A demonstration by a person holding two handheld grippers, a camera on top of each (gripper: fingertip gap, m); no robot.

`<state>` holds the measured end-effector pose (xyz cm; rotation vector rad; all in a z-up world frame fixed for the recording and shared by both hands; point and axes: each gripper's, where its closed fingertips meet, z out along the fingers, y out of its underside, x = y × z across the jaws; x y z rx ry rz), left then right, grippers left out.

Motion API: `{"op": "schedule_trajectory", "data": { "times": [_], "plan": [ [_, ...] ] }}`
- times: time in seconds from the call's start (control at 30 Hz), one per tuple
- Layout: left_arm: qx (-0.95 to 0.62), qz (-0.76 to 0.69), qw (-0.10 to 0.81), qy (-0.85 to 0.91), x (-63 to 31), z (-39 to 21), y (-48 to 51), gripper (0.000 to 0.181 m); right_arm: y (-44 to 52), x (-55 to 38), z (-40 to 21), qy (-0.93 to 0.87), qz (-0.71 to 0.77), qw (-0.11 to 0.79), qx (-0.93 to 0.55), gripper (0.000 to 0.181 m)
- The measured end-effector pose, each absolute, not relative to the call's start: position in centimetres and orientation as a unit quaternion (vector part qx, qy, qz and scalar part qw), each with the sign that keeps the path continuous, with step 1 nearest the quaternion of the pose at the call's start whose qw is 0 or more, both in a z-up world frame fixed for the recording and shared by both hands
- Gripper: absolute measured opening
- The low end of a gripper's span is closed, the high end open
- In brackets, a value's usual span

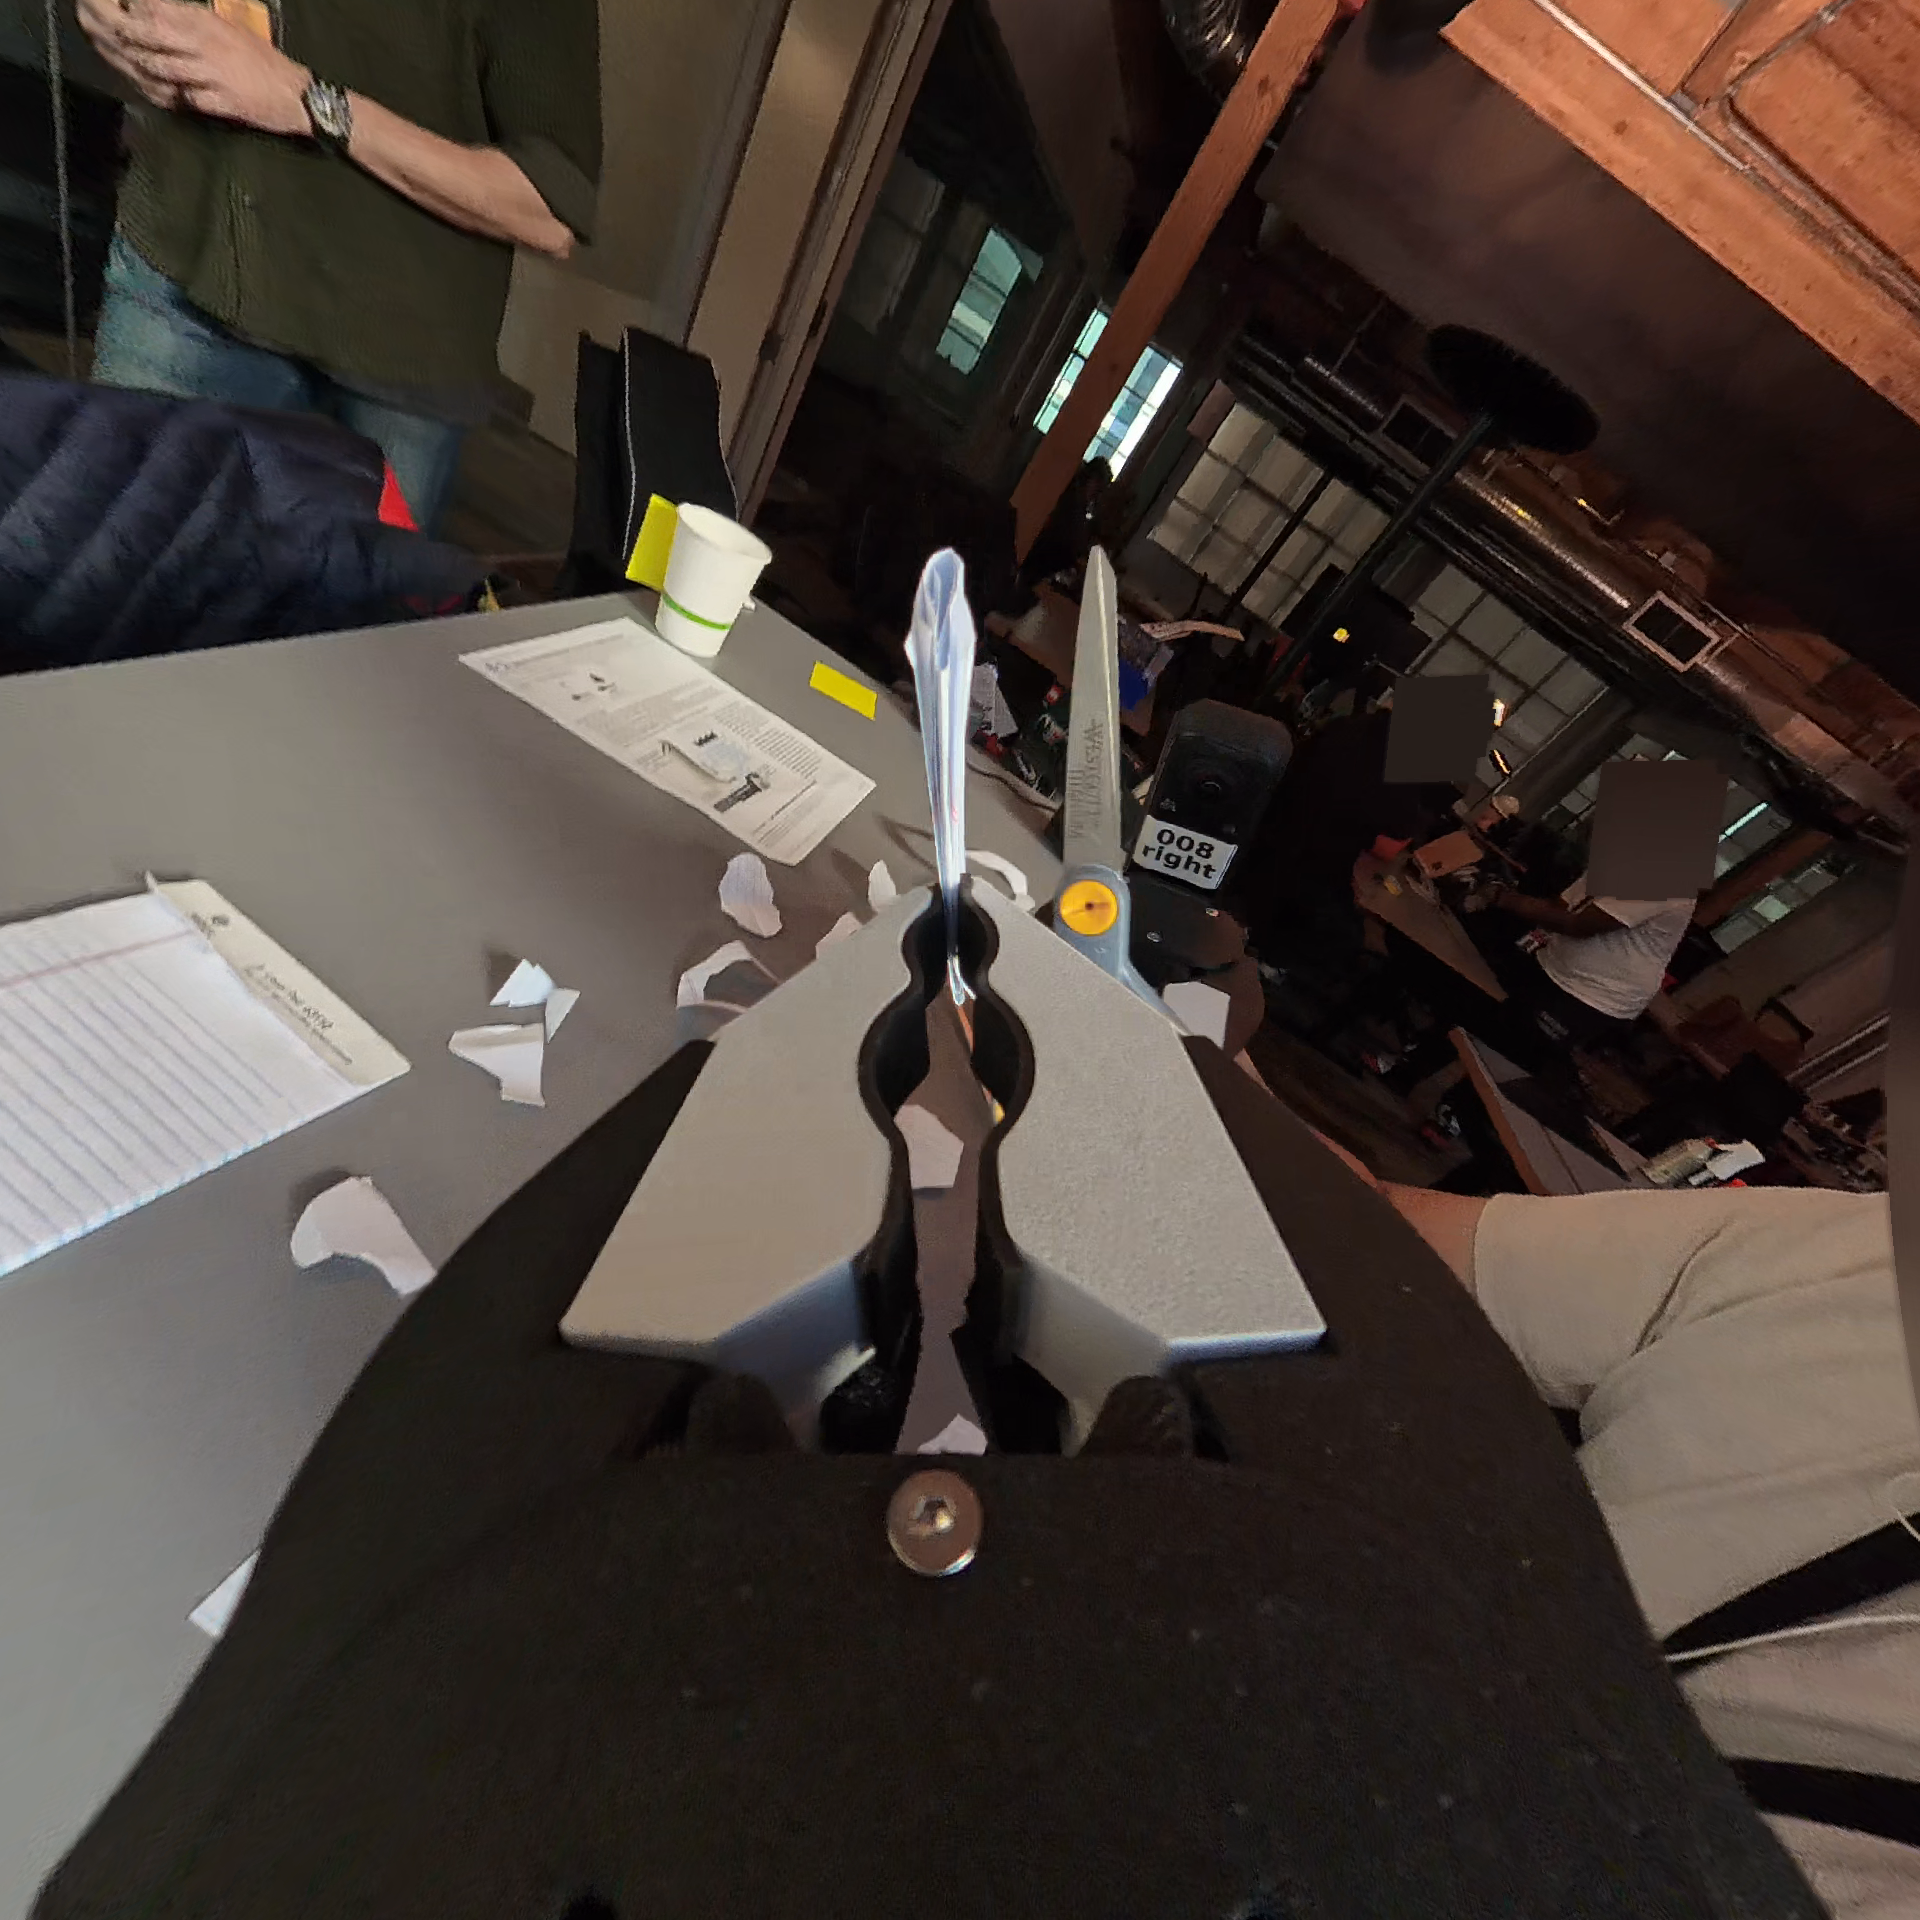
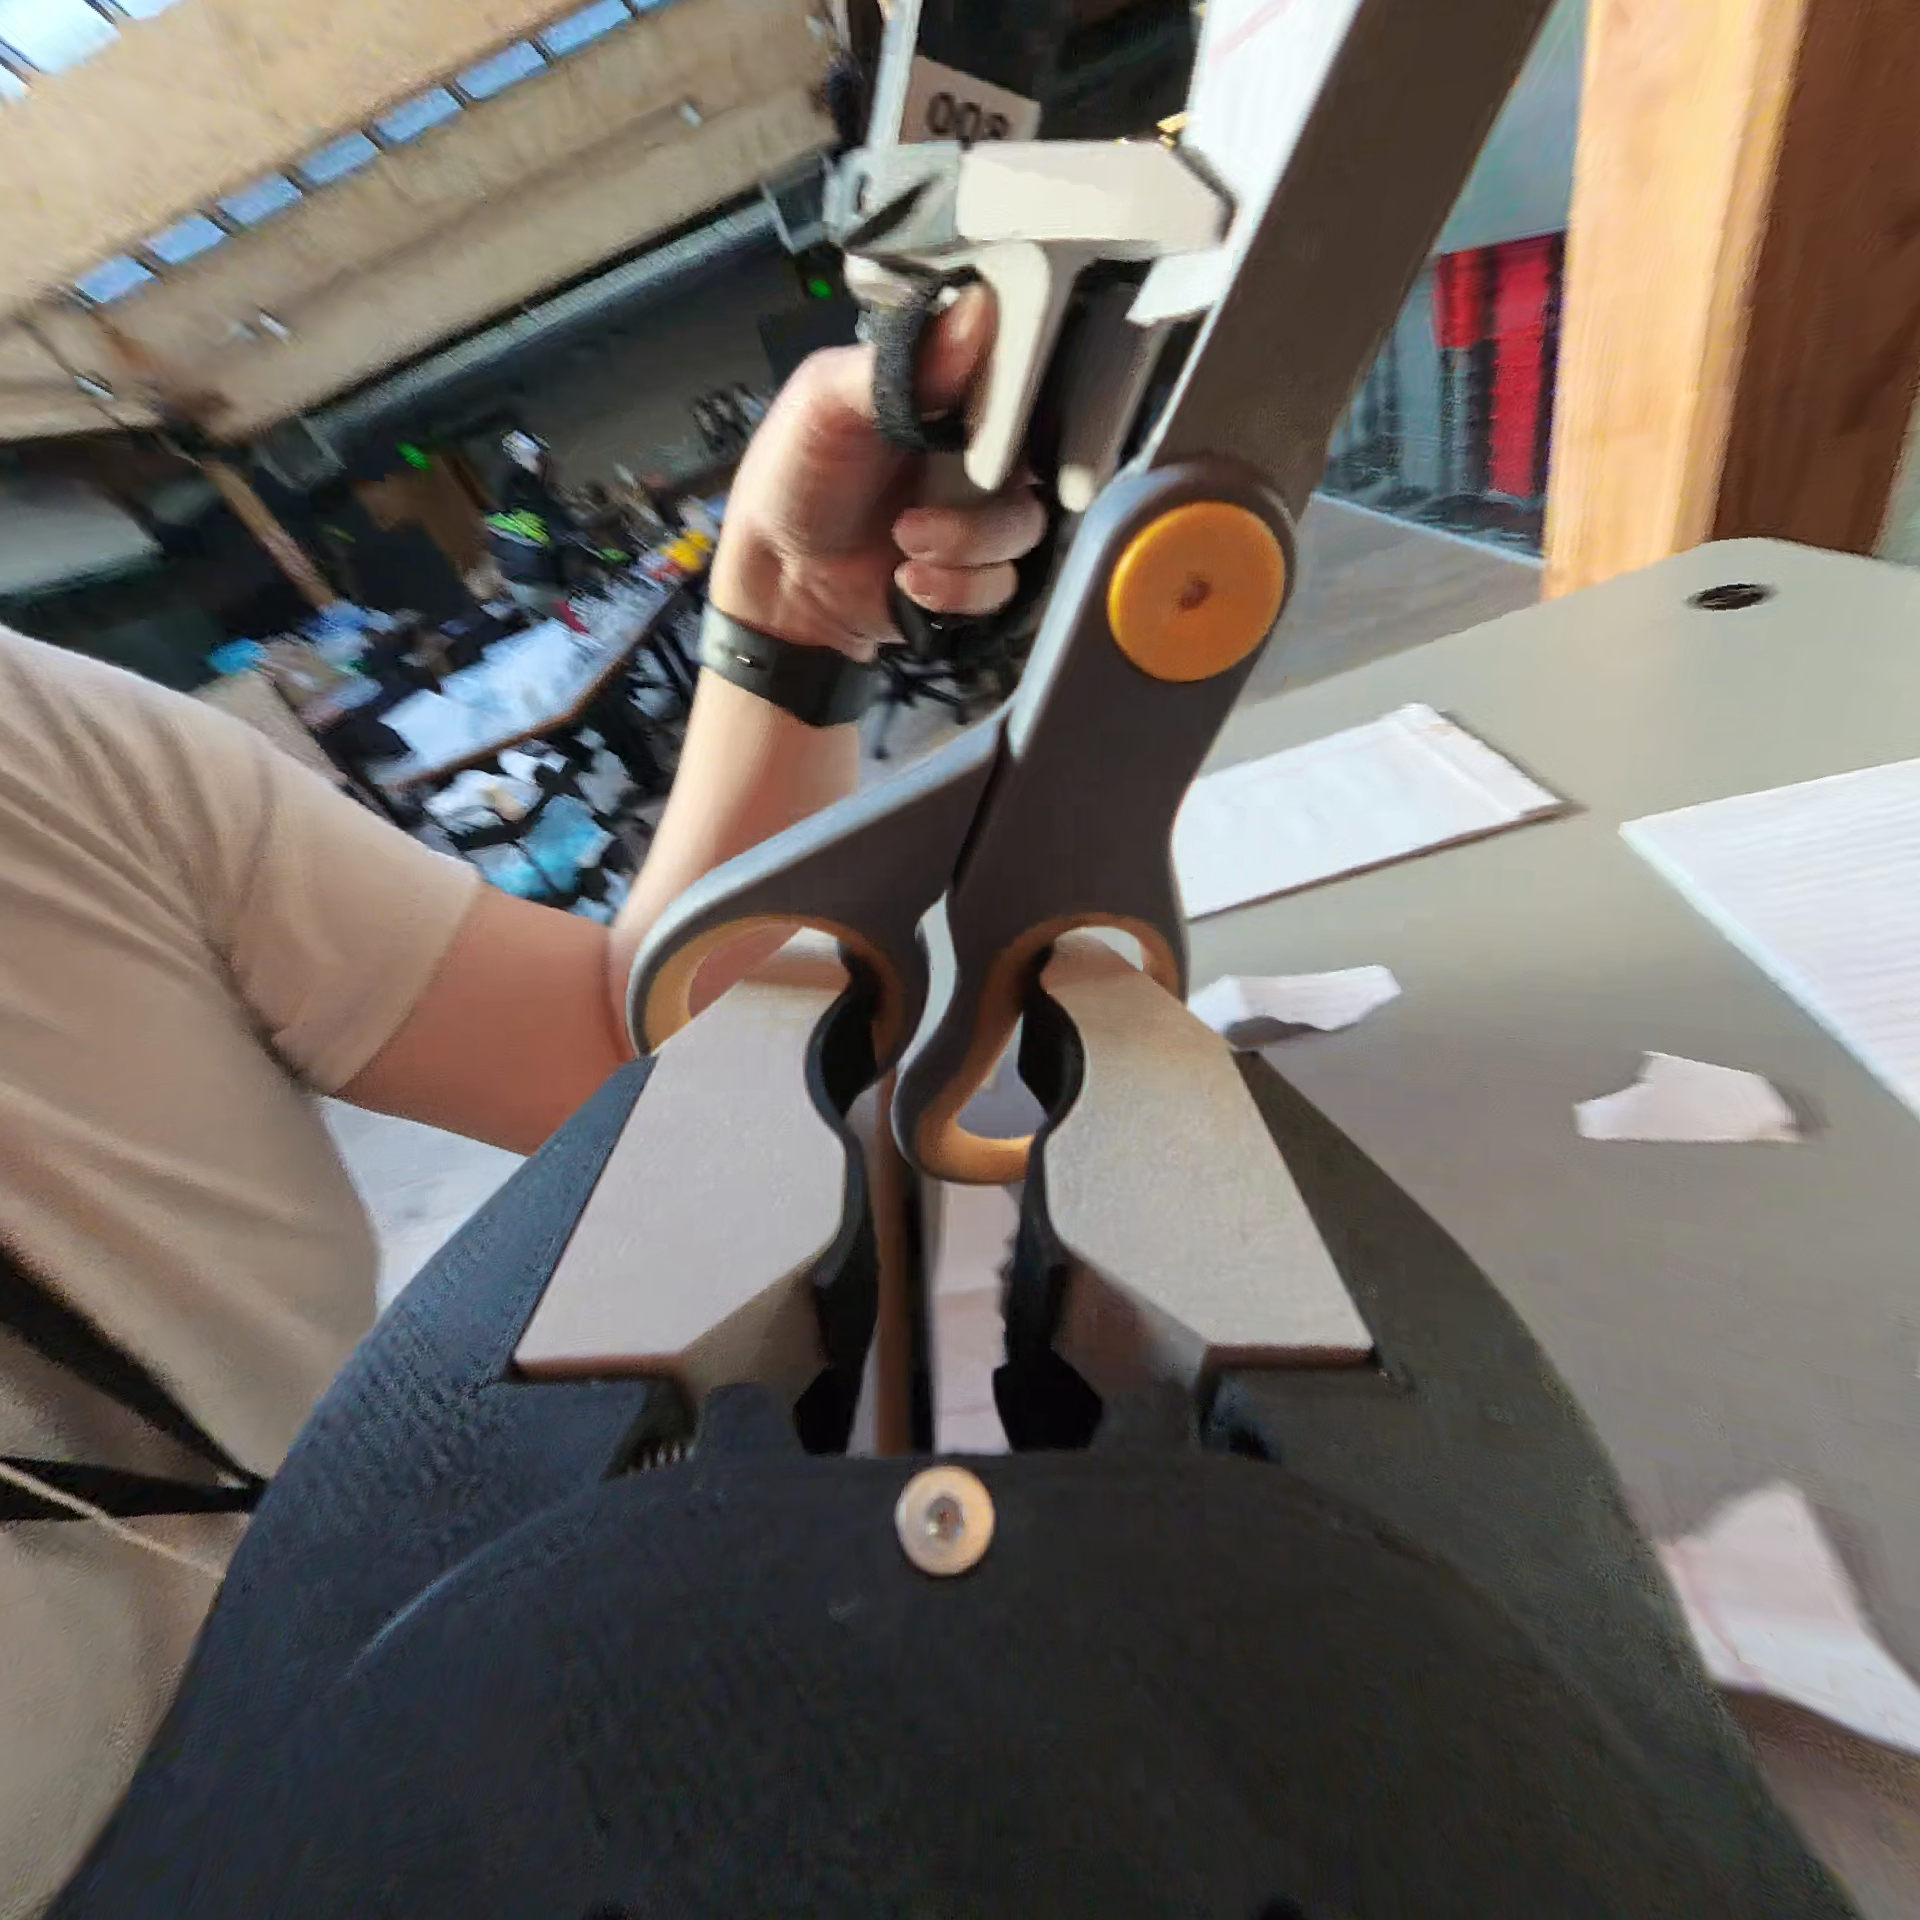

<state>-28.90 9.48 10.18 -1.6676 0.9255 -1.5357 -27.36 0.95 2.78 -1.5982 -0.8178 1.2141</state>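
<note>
My left gripper [image 1: 951, 904] is shut on a folded piece of white paper [image 1: 940, 707] that stands up edge-on from its fingertips above the grey table [image 1: 312, 790]. Just right of it a pair of grey scissors [image 1: 1091, 727] points up, blades together. In the right wrist view my right gripper [image 2: 935, 982] has one finger through each handle loop of the scissors [image 2: 1039, 810], with the handles pressed together between the fingers. Their orange pivot [image 2: 1195, 592] is just ahead. Beyond the blade is the left gripper [image 2: 1039, 208], held in a hand [image 2: 883, 499].
On the table lie several torn paper scraps [image 1: 509, 1039], a lined notepad [image 1: 135, 1049], a printed sheet [image 1: 675, 727], a white paper cup [image 1: 712, 582] and a yellow note [image 1: 842, 689]. A person [image 1: 312, 208] stands at the far side, next to a dark jacket [image 1: 187, 499]. The tips of one gripper are about 12 cm away from the tips of the other.
</note>
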Motion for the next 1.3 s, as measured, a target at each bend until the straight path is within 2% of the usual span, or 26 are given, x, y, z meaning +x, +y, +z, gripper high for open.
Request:
{"op": "schedule_trajectory", "data": {
  "times": [0.07,0.2,0.37,0.47,0.93,1.3],
  "plan": [
    [-0.665,-0.572,0.324,0.354,-29.3,8.7,10.2,0.000,0.6,-28.0,3.5,-0.299,0.576,0.452,-0.612,0.020],
    [-0.677,-0.564,0.323,0.346,-30.1,8.3,10.6,0.000,2.5,-28.3,1.3,-0.332,0.530,0.437,-0.646,0.024],
    [-0.693,-0.544,0.333,0.338,-30.7,7.9,11.2,0.000,1.7,-29.4,2.4,-0.321,0.613,0.399,-0.602,0.025],
    [-0.698,-0.537,0.335,0.336,-30.6,7.7,11.4,0.000,2.3,-29.0,1.8,-0.312,0.612,0.393,-0.611,0.039],
    [-0.712,-0.537,0.281,0.355,-28.7,5.6,11.2,0.000,2.0,-27.6,0.5,-0.313,0.591,0.392,-0.632,0.039],
    [-0.720,-0.540,0.260,0.349,-27.6,4.5,11.5,0.000,-1.0,-29.0,-1.4,-0.293,0.670,0.298,-0.614,0.039]
  ]
}}
